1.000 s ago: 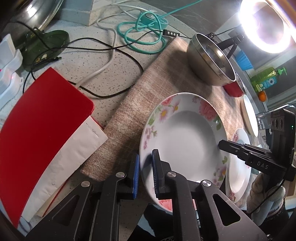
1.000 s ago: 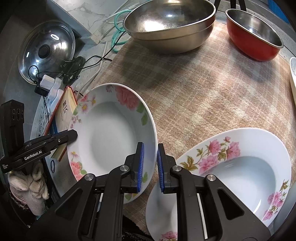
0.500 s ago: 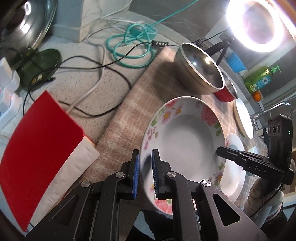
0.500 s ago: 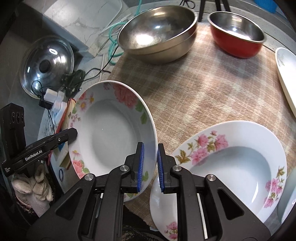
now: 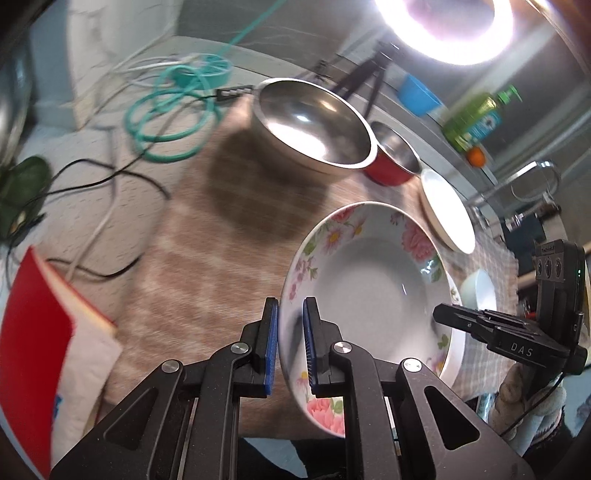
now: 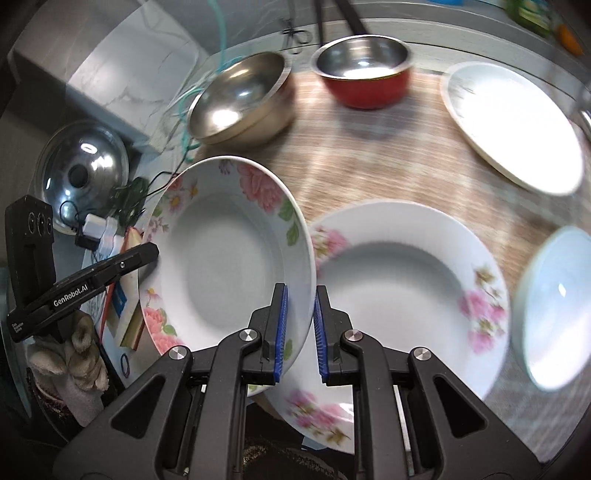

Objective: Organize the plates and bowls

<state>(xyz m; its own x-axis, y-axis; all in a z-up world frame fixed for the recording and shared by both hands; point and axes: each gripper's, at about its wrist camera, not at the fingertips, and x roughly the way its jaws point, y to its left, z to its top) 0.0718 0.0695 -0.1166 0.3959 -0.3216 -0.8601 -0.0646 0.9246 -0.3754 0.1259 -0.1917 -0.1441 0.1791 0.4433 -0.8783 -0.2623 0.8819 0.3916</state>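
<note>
A deep white plate with pink flowers (image 5: pixel 369 288) hangs tilted above the checked mat (image 5: pixel 207 258), gripped from both sides. My left gripper (image 5: pixel 290 332) is shut on its near rim. My right gripper (image 6: pixel 299 317) is shut on the opposite rim of that plate (image 6: pixel 229 266), whose right edge overlaps a second floral plate (image 6: pixel 406 288) lying on the mat. At the back stand a steel bowl (image 6: pixel 240 99) and a red bowl (image 6: pixel 365 77). A plain white plate (image 6: pixel 513 125) and a small pale bowl (image 6: pixel 554 310) lie to the right.
A red book (image 5: pixel 33 325) and coiled teal cable (image 5: pixel 173 118) lie left of the mat, with black and white cords. A glass pot lid (image 6: pixel 85 173) sits at far left. A ring light (image 5: pixel 443 26), green soap bottle (image 5: pixel 476 118) and faucet (image 5: pixel 532 177) stand behind.
Both grippers have lifted the floral plate and carried it right, over the edge of the second floral plate. The white plate and pale bowl have come into the right wrist view.
</note>
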